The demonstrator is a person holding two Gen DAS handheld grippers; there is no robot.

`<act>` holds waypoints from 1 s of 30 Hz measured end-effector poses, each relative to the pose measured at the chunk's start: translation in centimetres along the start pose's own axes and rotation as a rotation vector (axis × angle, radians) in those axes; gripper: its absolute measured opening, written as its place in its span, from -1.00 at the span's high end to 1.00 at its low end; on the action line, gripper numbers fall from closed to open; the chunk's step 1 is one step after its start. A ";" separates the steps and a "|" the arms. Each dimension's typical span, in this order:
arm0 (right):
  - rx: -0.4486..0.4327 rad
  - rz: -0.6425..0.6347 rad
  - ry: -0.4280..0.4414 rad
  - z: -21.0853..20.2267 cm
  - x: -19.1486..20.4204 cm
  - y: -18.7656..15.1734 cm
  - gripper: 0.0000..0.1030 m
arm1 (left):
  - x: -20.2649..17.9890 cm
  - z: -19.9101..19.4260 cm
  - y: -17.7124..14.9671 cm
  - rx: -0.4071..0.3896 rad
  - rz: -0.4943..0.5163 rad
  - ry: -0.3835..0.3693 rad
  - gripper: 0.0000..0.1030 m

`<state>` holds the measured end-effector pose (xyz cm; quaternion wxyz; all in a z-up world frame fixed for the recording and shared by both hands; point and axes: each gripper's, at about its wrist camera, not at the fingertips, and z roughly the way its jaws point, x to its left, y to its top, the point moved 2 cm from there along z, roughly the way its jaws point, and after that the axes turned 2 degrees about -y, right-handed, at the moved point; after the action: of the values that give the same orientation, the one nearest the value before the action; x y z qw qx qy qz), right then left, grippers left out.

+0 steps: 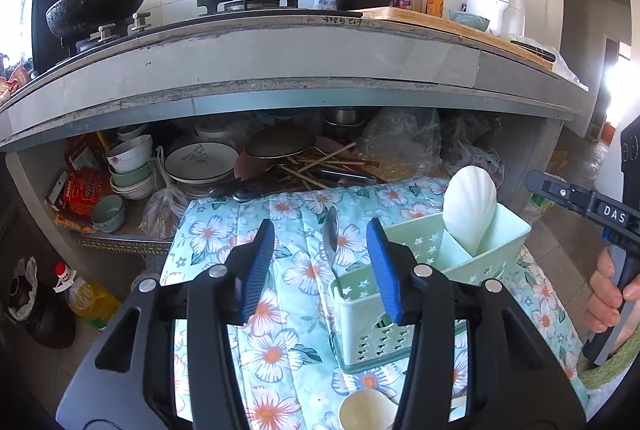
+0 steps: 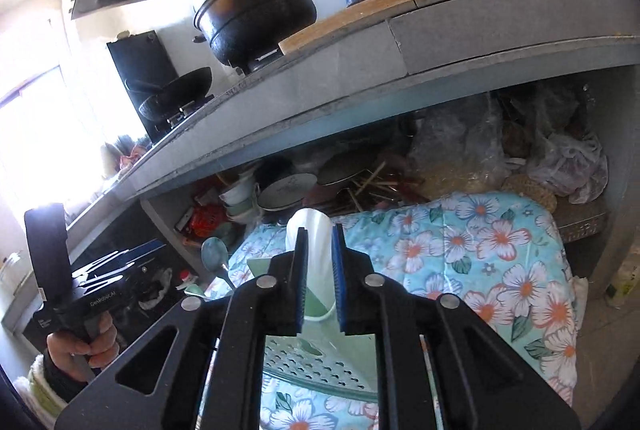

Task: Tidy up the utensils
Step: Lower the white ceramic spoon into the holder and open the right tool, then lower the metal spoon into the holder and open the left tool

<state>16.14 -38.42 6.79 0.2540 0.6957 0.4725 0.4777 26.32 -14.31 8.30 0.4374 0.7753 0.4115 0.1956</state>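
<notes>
A pale green perforated caddy stands on a floral cloth. A metal spoon stands upright in its near compartment. In its far compartment leans a white shell-shaped scoop. My left gripper is open above the caddy's near end; the spoon shows between its fingers, untouched. From the right wrist view, my right gripper is open a little, with the scoop seen just beyond its pads and the caddy below. Its tip stays apart from the scoop in the left wrist view.
A small white cup sits on the cloth near the caddy. Behind, a low shelf holds bowls, a plate, chopsticks and plastic bags. The concrete counter edge overhangs it. An oil bottle stands on the floor at left.
</notes>
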 end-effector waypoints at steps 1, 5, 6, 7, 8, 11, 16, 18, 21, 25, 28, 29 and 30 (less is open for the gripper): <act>0.002 -0.003 -0.013 0.0 -0.1 0.0 0.54 | 0.1 0.1 0.0 0.003 -0.007 0.005 0.04; 0.073 0.032 -0.024 0.8 -0.8 -0.1 0.22 | 1.4 1.3 -0.2 0.055 -0.109 0.005 -0.04; 0.127 0.060 -0.028 1.6 -1.3 -0.1 0.22 | 2.0 2.1 -0.4 0.087 -0.156 -0.015 -0.04; 0.174 0.097 -0.033 2.4 -1.9 -0.2 0.22 | 2.4 2.5 -0.7 0.106 -0.185 -0.030 -0.04; 0.213 0.132 -0.031 3.1 -2.4 -0.3 0.22 | 2.8 3.2 -1.0 0.137 -0.228 -0.048 -0.04; 0.336 0.253 0.026 5.1 -4.0 -1.2 0.22 | 3.9 4.5 -2.0 0.197 -0.321 -0.095 -0.04; 0.378 0.316 0.069 5.2 -4.6 -1.7 0.46 | 4.9 6.1 -3.9 0.265 -0.465 -0.211 0.00; 0.369 0.293 0.052 4.8 -4.3 -1.7 0.52 | 5.0 6.8 -4.5 0.286 -0.521 -0.277 0.01; 0.353 0.282 0.051 4.4 -4.0 -1.9 0.55 | 4.2 7.7 -5.0 0.311 -0.579 -0.378 0.22; 0.323 0.266 0.024 3.6 -4.1 -2.2 0.59 | 2.3 8.1 -4.5 0.279 -0.509 -0.326 0.23; 0.294 0.263 0.014 2.9 -4.2 -2.3 0.59 | 1.7 8.5 -4.1 0.246 -0.485 -0.317 0.23; 0.283 0.263 0.017 2.8 -4.2 -2.2 0.59 | 1.4 8.7 -4.0 0.232 -0.471 -0.313 0.23; 0.269 0.261 0.019 2.7 -4.1 -2.1 0.60 | 1.4 8.9 -3.8 0.224 -0.460 -0.307 0.23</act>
<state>17.26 -40.94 2.23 0.0902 0.7743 0.4402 0.4455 31.28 -16.78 0.21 0.4392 0.7256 0.5244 -0.0749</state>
